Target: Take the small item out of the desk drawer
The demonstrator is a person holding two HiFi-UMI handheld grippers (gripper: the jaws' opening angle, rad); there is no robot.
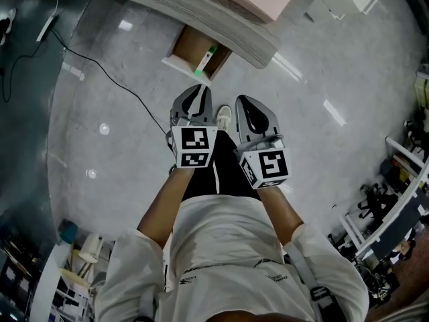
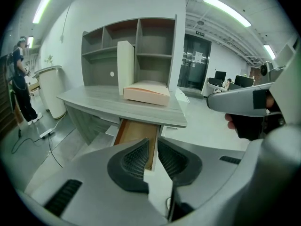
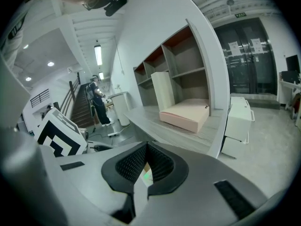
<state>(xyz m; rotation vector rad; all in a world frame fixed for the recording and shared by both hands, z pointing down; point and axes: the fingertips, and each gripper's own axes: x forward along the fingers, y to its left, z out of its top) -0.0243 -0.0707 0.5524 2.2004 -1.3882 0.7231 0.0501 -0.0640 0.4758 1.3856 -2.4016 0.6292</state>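
Note:
The grey desk (image 1: 224,29) has its wooden drawer (image 1: 193,48) pulled out, with a small white-and-green item (image 1: 206,60) lying at the drawer's right side. Both grippers hang side by side over the floor, short of the drawer. My left gripper (image 1: 193,104) points at the drawer (image 2: 136,134); its jaws (image 2: 153,141) stand a narrow slit apart with nothing between them. My right gripper (image 1: 253,115) has its fingertips (image 3: 146,146) together and holds nothing. A green glint (image 3: 146,175) shows through the hollow behind its pads.
A pink flat box (image 2: 146,94) and a grey shelf unit (image 2: 134,51) stand on the desk. A black cable (image 1: 114,82) runs across the floor at the left. A person (image 2: 19,81) stands far left by a white bin (image 2: 49,91). A white pedestal cabinet (image 3: 239,121) stands right of the desk.

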